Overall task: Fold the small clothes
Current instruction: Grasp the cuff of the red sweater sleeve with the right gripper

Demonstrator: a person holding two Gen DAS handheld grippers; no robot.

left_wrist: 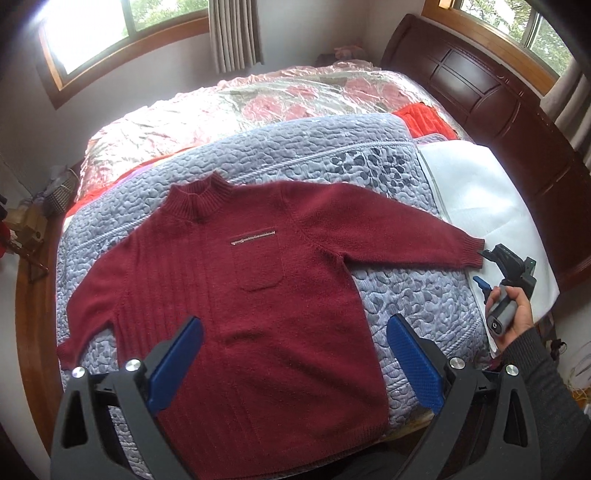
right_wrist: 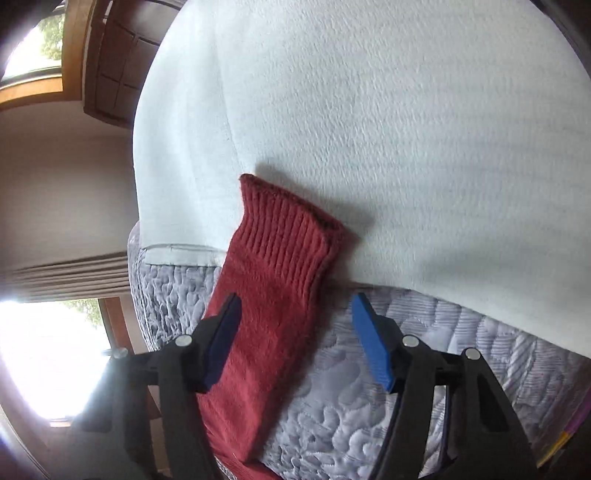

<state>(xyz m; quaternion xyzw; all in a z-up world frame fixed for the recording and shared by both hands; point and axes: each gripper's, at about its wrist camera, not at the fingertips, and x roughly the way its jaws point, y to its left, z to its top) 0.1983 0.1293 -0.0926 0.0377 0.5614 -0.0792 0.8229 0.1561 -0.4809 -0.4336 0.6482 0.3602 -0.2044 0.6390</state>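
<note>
Blue-padded fingers (left_wrist: 179,363) of the left gripper (left_wrist: 295,363) are spread wide above the lower body of the dark red knitted sweater (left_wrist: 258,302), and nothing is held between them. From the left wrist view it cannot be told whether the pads touch the knit or hover just over it. The right gripper (right_wrist: 295,339) is likewise seen wide open and empty in its own view, with the sleeve lying between its two pads and the ribbed cuff (right_wrist: 288,236) just beyond the tips.

The sweater is laid face up and flat on the grey-lilac quilted bedspread (left_wrist: 406,295), with its hem nearest, its small zipped chest pocket (left_wrist: 258,258) in the middle and its high ribbed collar (left_wrist: 203,199) farthest. Both sleeves are stretched out to the sides. No fold is visible anywhere in the garment, so the task is judged to be at its start: spreading appears finished, while the sleeves and the body are all left to be folded.

Farther right, the cuff end rests on the white textured sheet (right_wrist: 406,129), where a person's hand (left_wrist: 511,314) is seen holding the right gripper's handle. Beyond lie a pink floral cover (left_wrist: 258,99), a dark wooden headboard (left_wrist: 498,92) and a window (left_wrist: 110,26).
</note>
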